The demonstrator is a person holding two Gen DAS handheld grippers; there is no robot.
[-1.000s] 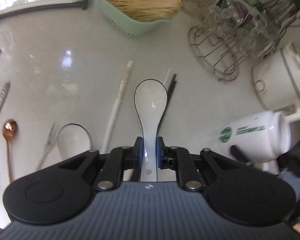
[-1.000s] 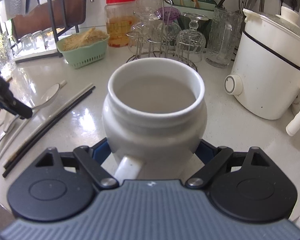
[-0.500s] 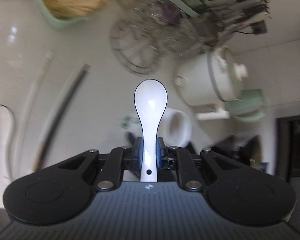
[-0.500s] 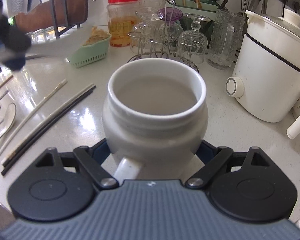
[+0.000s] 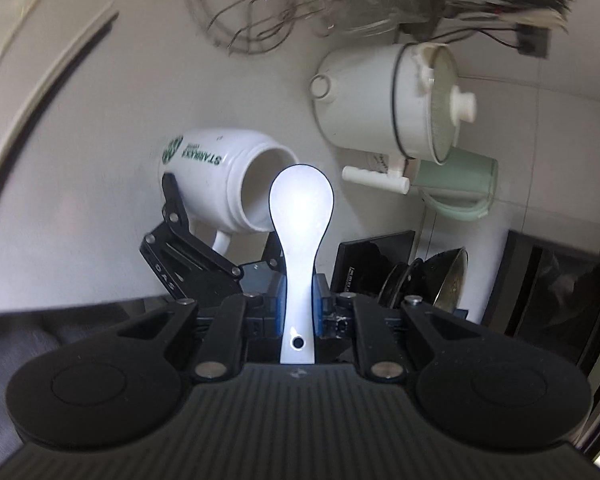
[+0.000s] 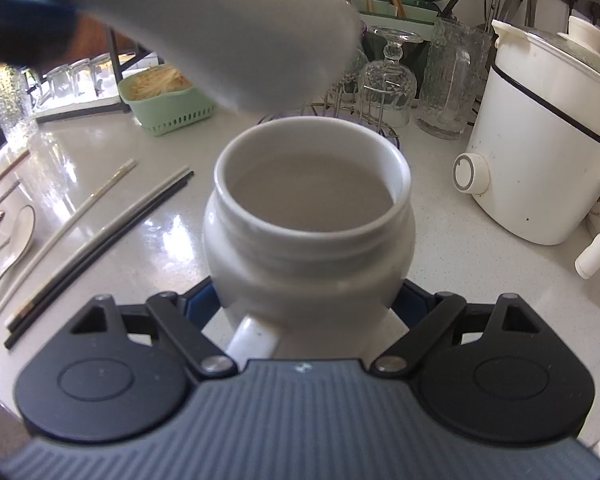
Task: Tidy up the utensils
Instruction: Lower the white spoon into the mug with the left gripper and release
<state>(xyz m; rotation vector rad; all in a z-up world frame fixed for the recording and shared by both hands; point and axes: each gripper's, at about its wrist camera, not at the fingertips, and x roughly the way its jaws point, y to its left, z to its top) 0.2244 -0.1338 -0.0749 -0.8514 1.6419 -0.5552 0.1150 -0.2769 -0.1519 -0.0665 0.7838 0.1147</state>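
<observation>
Change, left: a second ago the left tongs (image 5: 298, 312) held the spoon (image 5: 300, 216) above the utensils laid on the tabletop; now the same spoon points at the mouth of the mug (image 5: 228, 184), and that view has swung round to the pot and the wall.
Change, right: the mug (image 6: 308, 216) sits between the right tongs (image 6: 308, 300) just as before; a blurred white shape, the spoon (image 6: 220, 32), now crosses the top of that view, above the mug's rim.
Tabletop: pale speckled tabletop (image 6: 140, 248), glossy with window glare; the mug stands on it.
Left on it: a second white spoon (image 6: 14, 248) at the left edge, then a white chopstick (image 6: 88, 208) and a grey and black pair (image 6: 112, 240) lying aslant, well apart from the mug.
Further back: green basket (image 6: 168, 108) of pale sticks, wire rack (image 6: 364, 112) with upturned glasses, glass jug (image 6: 448, 80).
Right side: white cooking pot (image 6: 540, 152) with a dial, near the mug but apart.
Wall: utensil holder and sockets at the back, blurred in the left view.
Left tongs: nearly closed, blue pads clamped on the spoon's handle, bowl pointing forward.
Right tongs: spread wide, pads against both sides of the mug, its handle facing the camera.
</observation>
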